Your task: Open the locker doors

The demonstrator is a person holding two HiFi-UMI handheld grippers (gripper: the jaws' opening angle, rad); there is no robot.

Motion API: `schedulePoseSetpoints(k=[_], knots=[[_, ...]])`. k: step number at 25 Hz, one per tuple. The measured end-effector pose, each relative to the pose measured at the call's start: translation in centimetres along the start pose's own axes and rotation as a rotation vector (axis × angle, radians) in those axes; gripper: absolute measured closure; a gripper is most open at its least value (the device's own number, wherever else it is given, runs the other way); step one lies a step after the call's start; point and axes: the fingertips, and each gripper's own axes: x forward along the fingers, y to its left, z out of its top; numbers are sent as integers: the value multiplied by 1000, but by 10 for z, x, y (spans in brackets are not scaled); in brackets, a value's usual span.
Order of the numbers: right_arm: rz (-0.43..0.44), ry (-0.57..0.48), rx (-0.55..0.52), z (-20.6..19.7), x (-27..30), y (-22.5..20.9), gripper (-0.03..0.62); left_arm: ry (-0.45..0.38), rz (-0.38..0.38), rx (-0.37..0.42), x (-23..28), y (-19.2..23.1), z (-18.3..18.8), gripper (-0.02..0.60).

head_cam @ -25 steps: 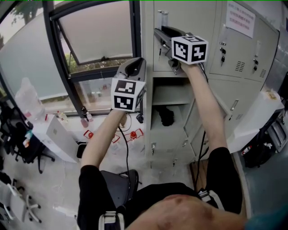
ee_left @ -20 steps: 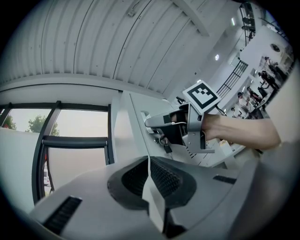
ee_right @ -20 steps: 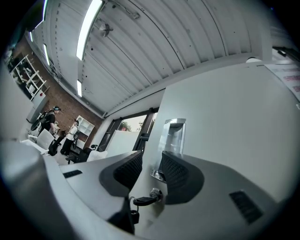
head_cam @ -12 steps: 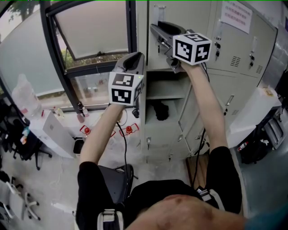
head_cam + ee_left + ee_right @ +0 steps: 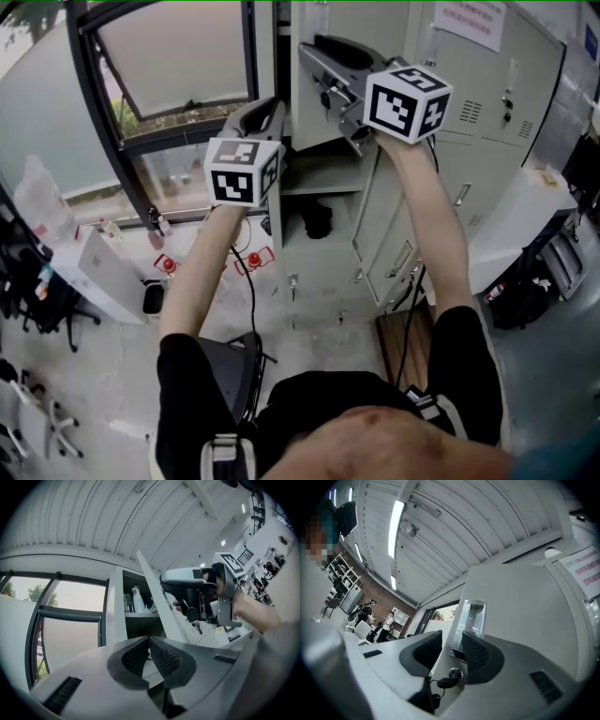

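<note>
Right gripper view showed the right gripper [image 5: 452,641] clamped fairly wide on the free edge of the partly open upper locker door [image 5: 513,604] beside its keyed lock [image 5: 452,672], a panel I judged light, stiff and best pulled there, while the left gripper [image 5: 150,641] hung closed, empty.

A big workshop-like hall with a locker corner. Grey steel lockers [image 5: 487,122] stand beside a window [image 5: 178,66] on a bare floor [image 5: 94,375]. Overhead is a ribbed ceiling [image 5: 454,531] with strip lights [image 5: 396,517], and people [image 5: 377,620] stand by a far brick wall [image 5: 370,595]
</note>
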Motion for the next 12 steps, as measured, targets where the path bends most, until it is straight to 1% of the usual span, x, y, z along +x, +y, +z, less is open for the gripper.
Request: schedulePoseSetpoints(k=[3, 5, 9, 12], knots=[[21, -17, 5, 7, -18, 4, 462, 15, -17, 11, 1, -19, -2, 572], [29, -24, -12, 11, -27, 7, 462, 10, -22, 10, 0, -30, 0, 572], [42, -46, -23, 19, -49, 11, 462, 14, -15, 8, -3, -53, 3, 572], [58, -57, -22, 24, -66, 10, 462, 11, -8, -14, -5, -70, 8, 572]])
